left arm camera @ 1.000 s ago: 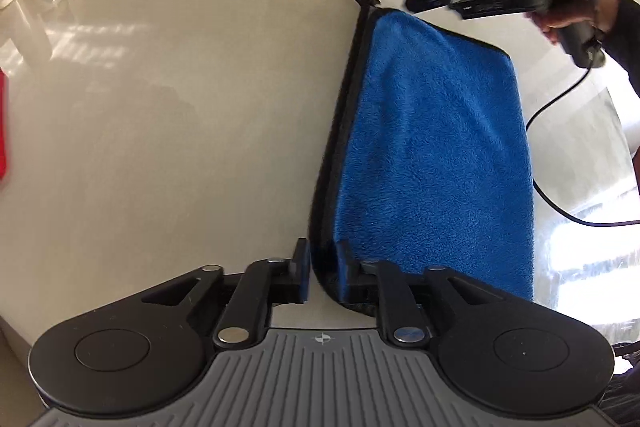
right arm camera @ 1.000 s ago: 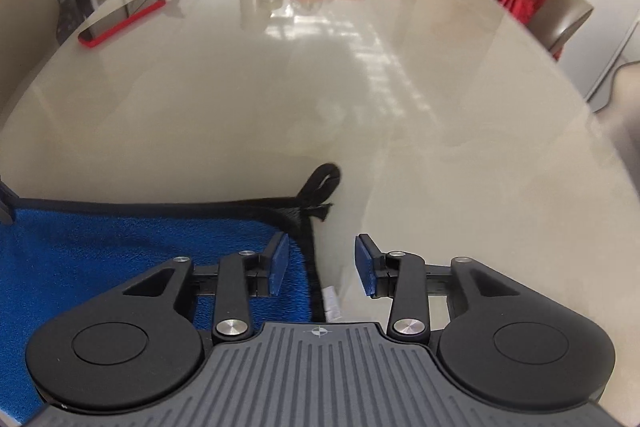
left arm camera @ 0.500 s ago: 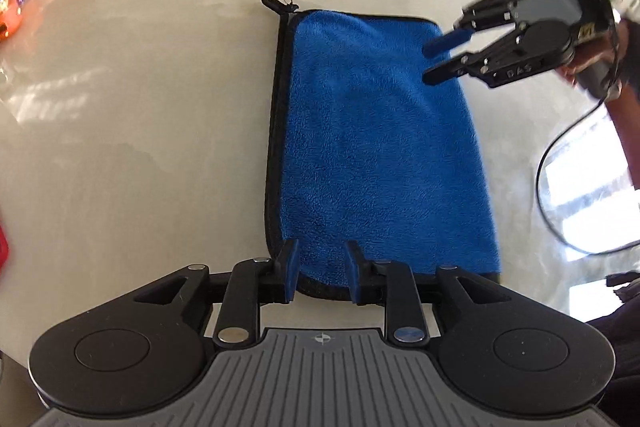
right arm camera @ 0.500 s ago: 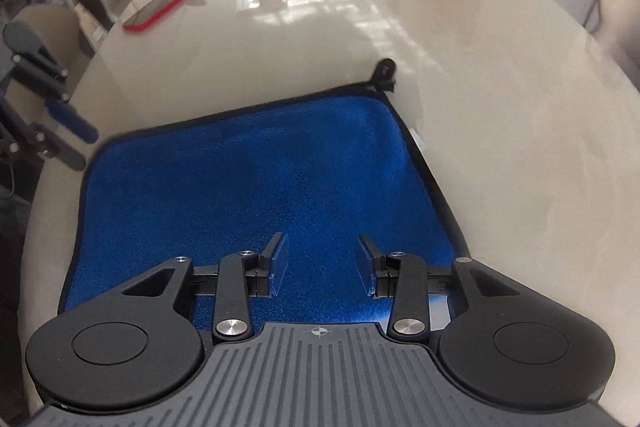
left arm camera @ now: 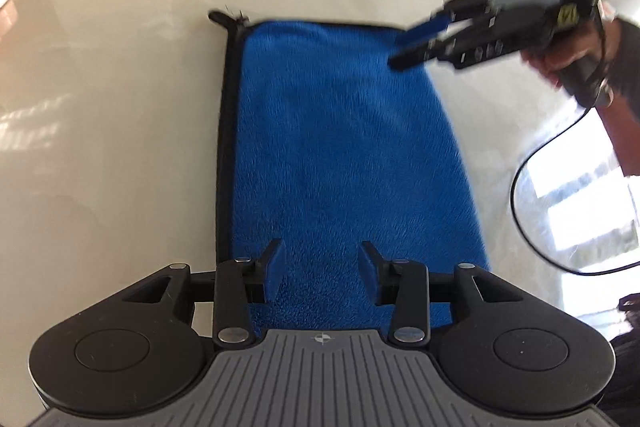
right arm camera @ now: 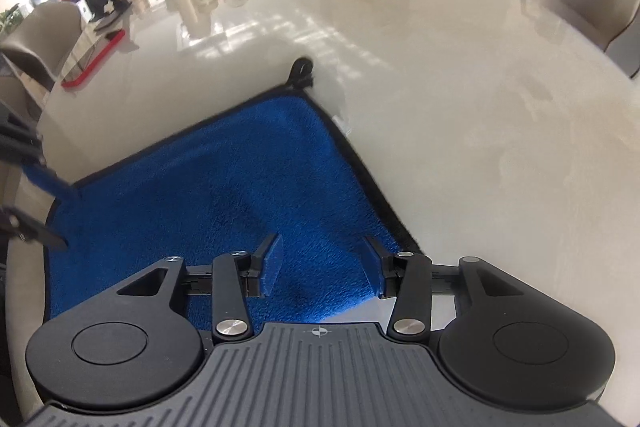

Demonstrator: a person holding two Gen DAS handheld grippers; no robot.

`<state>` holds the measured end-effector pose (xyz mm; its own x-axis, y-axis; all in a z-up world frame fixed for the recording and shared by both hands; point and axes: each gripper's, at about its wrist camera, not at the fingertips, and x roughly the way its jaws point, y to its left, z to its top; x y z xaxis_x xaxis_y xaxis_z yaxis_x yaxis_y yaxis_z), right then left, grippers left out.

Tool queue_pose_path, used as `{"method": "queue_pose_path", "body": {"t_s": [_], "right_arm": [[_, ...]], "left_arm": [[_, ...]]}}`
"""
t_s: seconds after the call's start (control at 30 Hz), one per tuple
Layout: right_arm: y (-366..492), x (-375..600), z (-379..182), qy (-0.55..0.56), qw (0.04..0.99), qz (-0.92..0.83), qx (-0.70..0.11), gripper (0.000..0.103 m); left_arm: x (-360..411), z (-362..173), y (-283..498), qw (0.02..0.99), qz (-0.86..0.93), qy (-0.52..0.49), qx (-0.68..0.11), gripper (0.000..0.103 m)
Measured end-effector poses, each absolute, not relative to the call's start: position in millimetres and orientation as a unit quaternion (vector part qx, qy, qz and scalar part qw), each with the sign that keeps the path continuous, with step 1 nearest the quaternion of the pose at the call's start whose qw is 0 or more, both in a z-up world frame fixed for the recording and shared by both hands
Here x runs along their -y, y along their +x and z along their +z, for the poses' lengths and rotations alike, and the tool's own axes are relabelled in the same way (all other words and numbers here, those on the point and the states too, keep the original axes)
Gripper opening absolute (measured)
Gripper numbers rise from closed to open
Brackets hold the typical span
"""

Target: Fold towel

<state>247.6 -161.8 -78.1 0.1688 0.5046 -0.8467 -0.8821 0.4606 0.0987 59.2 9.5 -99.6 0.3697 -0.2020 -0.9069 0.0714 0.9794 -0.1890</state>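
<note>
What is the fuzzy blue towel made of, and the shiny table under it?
The blue fuzzy towel looks like soft microfibre or fleece: short plush pile, black stitched edging. The glossy beige table looks like polished stone or glass, since it mirrors window light; which one is unclear.

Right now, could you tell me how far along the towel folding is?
The blue towel lies flat in a narrow rectangle, apparently folded once already. In hand: the left gripper and right gripper hang over opposite ends, jaws opening, gripping nothing. Probably left: another fold.
</note>
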Motion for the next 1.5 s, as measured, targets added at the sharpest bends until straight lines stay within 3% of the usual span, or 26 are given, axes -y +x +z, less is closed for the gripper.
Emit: {"method": "queue_pose_path", "body": {"t_s": [0.23,0.33,0.43,0.57,0.73,0.9,0.97,1.23,1.43,1.5], "right_arm": [[238,167,-76,-0.211,0.762,0.431,-0.436,0.049],[224,174,-59,-0.198,0.776,0.422,-0.424,0.050],[184,181,-38,-0.238,0.785,0.438,-0.368,0.060],[105,188,-39,-0.359,0.757,0.462,-0.293,0.074],[41,187,-56,-0.405,0.726,0.486,-0.272,0.075],[-4,180,-70,-0.418,0.691,0.524,-0.271,0.068],[-11,172,-77,-0.418,0.684,0.524,-0.288,0.054],[-25,162,-87,-0.412,0.677,0.527,-0.307,0.052],[-20,159,-93,-0.417,0.672,0.511,-0.336,0.037],[-12,157,-92,-0.398,0.678,0.504,-0.358,0.037]], "left_arm": [[-14,-95,59,0.826,-0.111,-0.038,-0.551,0.047],[-17,-85,56,0.839,-0.134,-0.005,-0.528,0.064],[-20,-74,44,0.850,-0.163,0.059,-0.497,0.072],[-21,-77,30,0.832,-0.206,0.158,-0.491,0.073],[-19,-85,19,0.810,-0.255,0.204,-0.487,0.073],[-20,-90,8,0.802,-0.286,0.216,-0.479,0.073],[-21,-91,6,0.797,-0.298,0.213,-0.481,0.073],[-20,-96,-1,0.786,-0.324,0.231,-0.472,0.073],[-16,-98,-5,0.782,-0.337,0.247,-0.463,0.073],[-15,-98,-6,0.780,-0.341,0.251,-0.460,0.073]]}}
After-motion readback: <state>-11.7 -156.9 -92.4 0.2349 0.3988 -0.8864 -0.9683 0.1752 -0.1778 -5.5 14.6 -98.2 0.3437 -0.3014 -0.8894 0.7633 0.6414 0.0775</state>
